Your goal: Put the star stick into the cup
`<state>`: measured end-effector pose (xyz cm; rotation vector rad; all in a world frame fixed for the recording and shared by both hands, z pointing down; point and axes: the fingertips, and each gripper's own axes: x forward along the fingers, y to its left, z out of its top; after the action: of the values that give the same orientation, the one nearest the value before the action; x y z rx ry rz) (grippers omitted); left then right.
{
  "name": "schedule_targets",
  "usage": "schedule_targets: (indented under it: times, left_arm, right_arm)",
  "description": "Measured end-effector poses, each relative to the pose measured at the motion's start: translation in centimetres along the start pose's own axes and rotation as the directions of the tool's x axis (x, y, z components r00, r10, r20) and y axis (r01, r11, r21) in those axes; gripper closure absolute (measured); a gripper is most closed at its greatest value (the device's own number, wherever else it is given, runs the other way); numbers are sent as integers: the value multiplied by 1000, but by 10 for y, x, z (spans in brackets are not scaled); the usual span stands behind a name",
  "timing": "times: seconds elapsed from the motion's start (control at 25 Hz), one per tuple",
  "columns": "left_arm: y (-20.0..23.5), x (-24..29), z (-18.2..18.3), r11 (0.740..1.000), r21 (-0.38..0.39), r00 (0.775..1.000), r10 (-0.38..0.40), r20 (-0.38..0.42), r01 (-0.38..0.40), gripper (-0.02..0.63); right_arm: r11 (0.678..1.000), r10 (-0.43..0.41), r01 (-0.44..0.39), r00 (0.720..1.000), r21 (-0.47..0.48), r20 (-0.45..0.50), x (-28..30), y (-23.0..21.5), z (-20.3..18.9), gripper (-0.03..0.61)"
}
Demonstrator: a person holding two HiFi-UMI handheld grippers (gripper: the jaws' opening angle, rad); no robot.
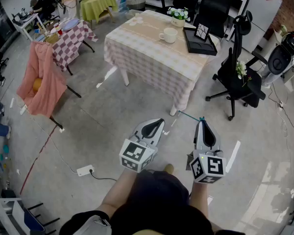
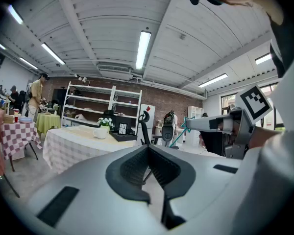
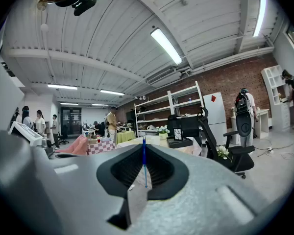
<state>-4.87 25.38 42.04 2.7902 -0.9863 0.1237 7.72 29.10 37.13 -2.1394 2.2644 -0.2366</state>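
Out over the grey floor (image 1: 103,126), the head view shows both forearms reaching forward side by side, well short of the cloth-covered tabletop (image 1: 147,48). The left gripper (image 1: 159,122) angles up and to the right, and the right gripper (image 1: 202,123) points straight ahead. The star stick (image 1: 188,115) pokes leftward from the right gripper's tip, its thin teal shaft slanting over the floor. The white cup (image 1: 168,35) stands on the tabletop, well apart from both grippers.

From the left gripper view, its fingers (image 2: 127,168) meet tip to tip with nothing between them. Across to the right, the other gripper carries the teal star at its tip, with the shaft hanging down-left. The cup sits small on the distant tabletop.

From the right gripper view, the fingers (image 3: 122,168) press together on the stick, whose thin blue-green shaft runs upright along the seam between them.
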Motion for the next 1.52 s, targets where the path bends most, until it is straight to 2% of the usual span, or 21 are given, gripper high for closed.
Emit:
schedule_targets:
  times: [0.28,0.84,1.24,1.52]
  left_arm:
    - [-8,7,-3,1000,-1,1000,9,-6,-9,603]
    - [-41,42,-19,998,0,998,55,7,-55,603]
    - [-52,55,-26,997,-1,997,79,-15,-79,603]
    - [-43,64,-30,996,9,996,84,-23,-84,603]
  right_arm:
    - [999,14,-14,1000,31,-3,1,-12,-2,560]
    - [990,139,-139,990,18,-17,2,-36,-13,559]
    - [987,154,-153,988,41,-30,5,-58,-16,560]
    - [988,153,-152,988,39,-20,17,-60,-14,560]
